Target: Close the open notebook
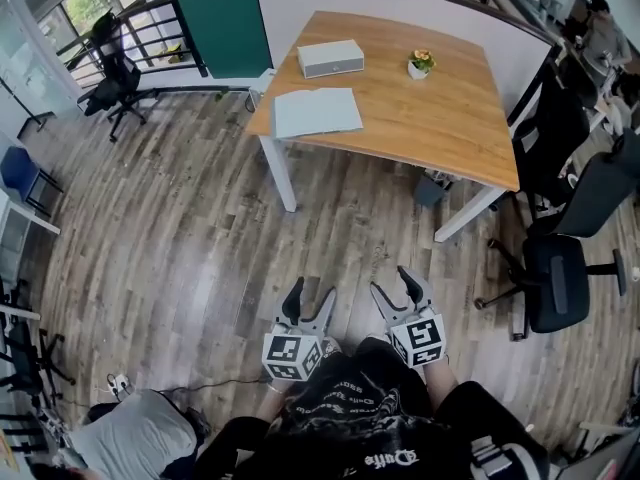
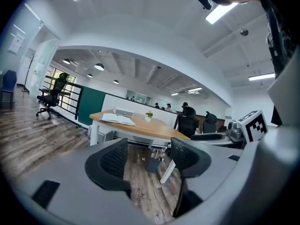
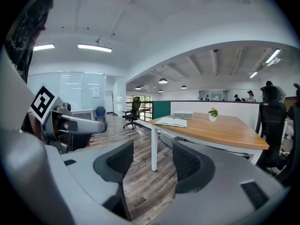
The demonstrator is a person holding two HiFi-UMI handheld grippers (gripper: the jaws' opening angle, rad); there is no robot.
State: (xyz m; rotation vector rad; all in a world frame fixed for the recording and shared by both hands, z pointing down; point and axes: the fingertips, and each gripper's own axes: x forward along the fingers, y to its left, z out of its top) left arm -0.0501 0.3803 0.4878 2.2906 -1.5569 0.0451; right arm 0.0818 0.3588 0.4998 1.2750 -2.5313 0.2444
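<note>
An open notebook [image 1: 316, 112] with pale pages lies flat near the front left corner of a wooden table [image 1: 440, 118]. It also shows far off in the left gripper view as the notebook [image 2: 118, 119] and in the right gripper view as the notebook [image 3: 171, 122]. My left gripper [image 1: 310, 302] and right gripper [image 1: 396, 286] hang side by side over the floor, well short of the table. Both stand open with nothing between their jaws. The left gripper [image 2: 147, 159] and right gripper [image 3: 152, 161] frame only floor.
A grey box [image 1: 330, 58] and a small potted flower [image 1: 421, 63] stand on the table behind the notebook. Black office chairs [image 1: 565, 273] are at the right, another chair [image 1: 115, 83] at the far left. A bin [image 1: 432, 188] sits under the table.
</note>
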